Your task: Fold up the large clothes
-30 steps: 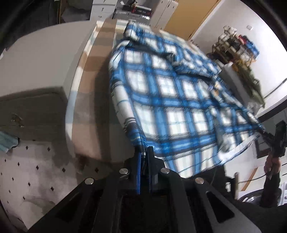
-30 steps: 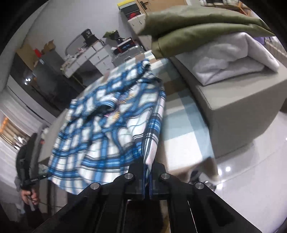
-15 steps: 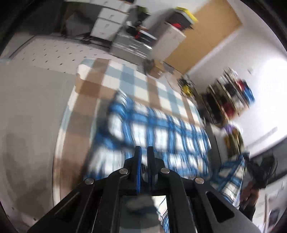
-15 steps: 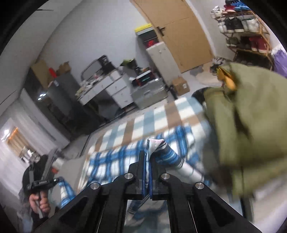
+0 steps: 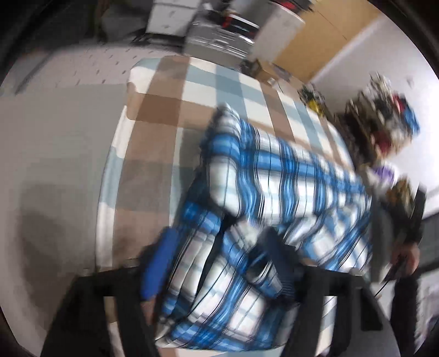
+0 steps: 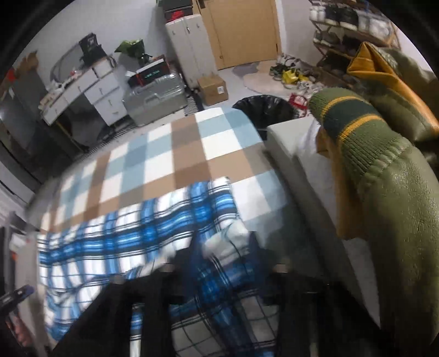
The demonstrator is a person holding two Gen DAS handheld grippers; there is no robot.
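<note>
A blue and white plaid shirt (image 5: 274,186) lies folded over on a table covered with a brown, blue and white checked cloth (image 5: 175,90). It also shows in the right wrist view (image 6: 131,233). My left gripper (image 5: 219,261) is open just above the shirt, its blue-padded fingers (image 5: 156,269) spread wide with cloth under them. My right gripper (image 6: 225,261) is open too, its fingers (image 6: 192,258) spread over the shirt's near right corner. Both views are blurred by motion.
A green and yellow jacket (image 6: 384,170) lies on a grey ottoman (image 6: 290,148) at the right. A black bin (image 6: 263,109), drawers (image 6: 90,88), a cardboard box (image 6: 214,90) and shoe shelves (image 6: 351,24) stand behind the table. Another grey surface (image 5: 55,164) adjoins it on the left.
Both grippers carried the shirt's near edge forward over the table, then opened and let it go. The shirt now lies doubled over on the checked cloth.
</note>
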